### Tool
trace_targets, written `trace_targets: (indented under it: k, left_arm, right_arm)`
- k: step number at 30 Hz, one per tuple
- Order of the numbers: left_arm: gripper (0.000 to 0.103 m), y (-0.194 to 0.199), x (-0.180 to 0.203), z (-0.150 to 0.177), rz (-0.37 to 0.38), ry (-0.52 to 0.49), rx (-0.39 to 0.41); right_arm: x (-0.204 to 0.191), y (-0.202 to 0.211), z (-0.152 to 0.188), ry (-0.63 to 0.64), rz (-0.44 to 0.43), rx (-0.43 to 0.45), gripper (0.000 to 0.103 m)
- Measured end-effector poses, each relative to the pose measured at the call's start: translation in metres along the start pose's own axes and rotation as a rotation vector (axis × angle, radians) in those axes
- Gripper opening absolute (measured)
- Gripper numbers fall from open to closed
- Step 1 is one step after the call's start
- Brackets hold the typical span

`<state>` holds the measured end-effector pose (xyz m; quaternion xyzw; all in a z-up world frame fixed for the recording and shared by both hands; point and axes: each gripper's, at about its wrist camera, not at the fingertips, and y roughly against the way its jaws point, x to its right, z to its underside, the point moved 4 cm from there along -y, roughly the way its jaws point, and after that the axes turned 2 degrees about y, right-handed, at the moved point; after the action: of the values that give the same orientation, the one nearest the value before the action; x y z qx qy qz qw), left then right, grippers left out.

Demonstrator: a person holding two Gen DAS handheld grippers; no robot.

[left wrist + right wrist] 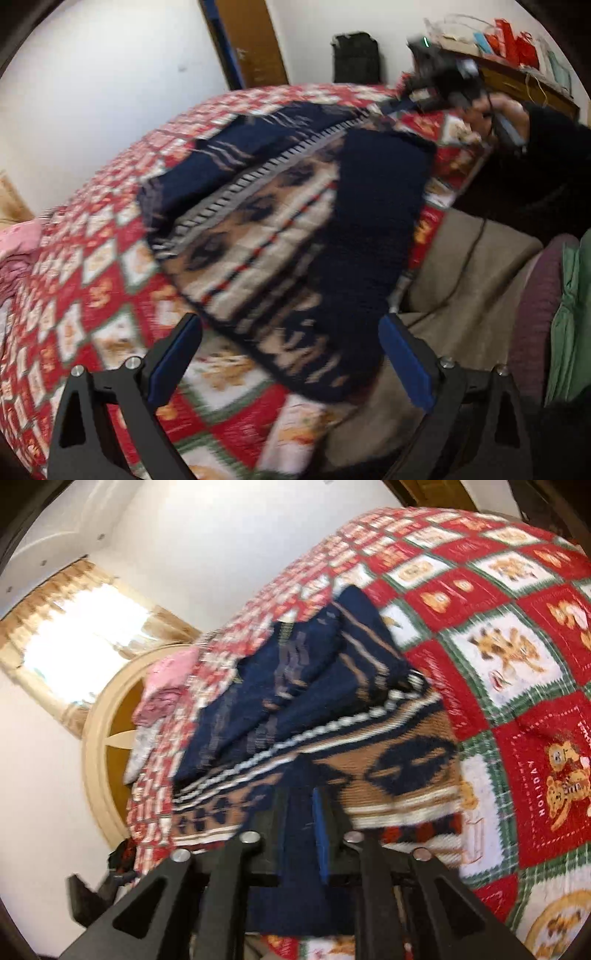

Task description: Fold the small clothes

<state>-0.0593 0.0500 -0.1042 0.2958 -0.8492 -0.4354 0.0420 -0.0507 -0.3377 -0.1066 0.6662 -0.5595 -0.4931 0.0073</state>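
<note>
Sweater (288,229) mid-frame on quilt (92,295) | my left gripper (291,360) spread wide, empty | right gripper (301,812) clamped on sweater edge | risk: fold slides off bed.

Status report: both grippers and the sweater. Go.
Left gripper open, holding nothing. Right gripper shut on sweater edge. Sweater partly folded on quilt. Nothing blocking.

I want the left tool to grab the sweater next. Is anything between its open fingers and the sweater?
Nothing visible blocks it. The left tool is open just short of the navy patterned sweater, whose near edge lies directly ahead on the red quilt. The right tool already grips the sweater's other end.
</note>
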Motion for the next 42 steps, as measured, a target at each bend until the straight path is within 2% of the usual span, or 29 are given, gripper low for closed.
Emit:
trace_targets:
  k: [1, 2, 3, 6, 8, 9, 10, 11, 13, 16, 19, 22, 24, 26, 28, 30, 31, 32, 33, 34, 35, 36, 37, 38, 40, 42]
  left_arm:
    - [0.099, -0.006, 0.005, 0.000, 0.004, -0.003, -0.014]
    - [0.099, -0.014, 0.011, 0.001, 0.017, -0.001, -0.036]
    - [0.099, -0.020, 0.015, 0.002, 0.030, 0.003, -0.053]
    - [0.094, -0.032, 0.025, 0.005, 0.056, 0.024, -0.091]
    - [0.065, -0.039, 0.029, 0.008, 0.084, 0.036, -0.115]
    - [0.056, -0.042, 0.029, 0.010, 0.101, 0.045, -0.133]
    - [0.040, -0.046, 0.029, 0.013, 0.139, 0.069, -0.152]
    - [0.033, -0.049, 0.028, 0.015, 0.166, 0.092, -0.155]
    - [0.031, -0.050, 0.023, 0.017, 0.200, 0.152, -0.146]
    - [0.013, -0.045, 0.014, 0.015, 0.229, 0.234, -0.128]
    - [0.011, -0.038, 0.000, 0.014, 0.271, 0.339, -0.089]
    - [0.011, -0.039, -0.008, 0.017, 0.230, 0.382, -0.093]
    - [0.011, -0.044, -0.013, 0.021, 0.206, 0.418, -0.111]
    - [0.011, -0.049, -0.018, 0.029, 0.221, 0.466, -0.139]
    - [0.013, -0.055, -0.020, 0.031, 0.229, 0.485, -0.155]
    - [0.021, -0.055, -0.017, 0.029, 0.210, 0.474, -0.159]
    - [0.038, -0.056, -0.015, 0.028, 0.202, 0.466, -0.168]
    - [0.060, -0.057, -0.014, 0.027, 0.200, 0.465, -0.175]
    - [0.068, -0.059, -0.013, 0.026, 0.203, 0.466, -0.178]
    - [0.072, -0.057, -0.011, 0.027, 0.211, 0.463, -0.173]
    - [0.072, -0.057, -0.009, 0.027, 0.212, 0.454, -0.175]
    - [0.072, -0.058, -0.007, 0.027, 0.207, 0.444, -0.177]
    - [0.066, -0.058, -0.006, 0.026, 0.203, 0.428, -0.176]
    - [0.042, -0.058, -0.004, 0.025, 0.201, 0.413, -0.169]
    - [0.010, -0.059, -0.003, 0.023, 0.196, 0.403, -0.174]
    - [0.009, -0.058, -0.006, 0.020, 0.225, 0.428, -0.161]
  right_arm:
    - [-0.010, 0.006, 0.001, 0.016, -0.036, 0.006, 0.056]
    - [-0.017, 0.008, 0.003, 0.027, -0.057, 0.015, 0.077]
    - [-0.023, 0.012, 0.005, 0.037, -0.067, 0.027, 0.082]
    - [-0.035, 0.020, 0.011, 0.088, -0.071, 0.008, 0.082]
    - [-0.041, 0.020, 0.017, 0.166, -0.019, -0.012, 0.082]
    - [-0.045, 0.021, 0.020, 0.214, 0.015, -0.012, 0.081]
    - [-0.046, 0.021, 0.022, 0.240, 0.035, -0.012, 0.081]
    - [-0.046, 0.021, 0.024, 0.249, 0.044, -0.011, 0.081]
    - [-0.044, 0.022, 0.025, 0.257, 0.058, -0.008, 0.082]
    - [-0.038, 0.018, 0.025, 0.292, 0.126, -0.011, 0.082]
    - [-0.034, 0.007, 0.025, 0.389, 0.238, -0.044, 0.082]
    - [-0.031, -0.011, 0.027, 0.430, 0.260, -0.095, 0.082]
    - [-0.030, -0.022, 0.025, 0.445, 0.297, -0.094, 0.081]
    - [-0.030, -0.033, 0.021, 0.464, 0.323, -0.087, 0.081]
    - [-0.031, -0.047, 0.023, 0.476, 0.304, -0.120, 0.081]
    - [-0.032, -0.062, 0.028, 0.501, 0.327, -0.158, 0.081]
    - [-0.033, -0.069, 0.034, 0.521, 0.322, -0.181, 0.081]
    - [-0.036, -0.073, 0.039, 0.547, 0.323, -0.191, 0.081]
    - [-0.040, -0.075, 0.043, 0.594, 0.352, -0.187, 0.071]
    - [-0.043, -0.077, 0.048, 0.642, 0.383, -0.195, 0.064]
    - [-0.047, -0.076, 0.052, 0.662, 0.379, -0.204, 0.048]
    - [-0.048, -0.074, 0.053, 0.656, 0.360, -0.210, 0.026]
    - [-0.049, -0.071, 0.053, 0.633, 0.330, -0.227, 0.023]
    - [-0.049, -0.067, 0.054, 0.619, 0.319, -0.236, 0.019]
    - [-0.049, -0.062, 0.057, 0.627, 0.316, -0.237, 0.017]
    - [-0.049, -0.055, 0.059, 0.611, 0.301, -0.223, 0.016]
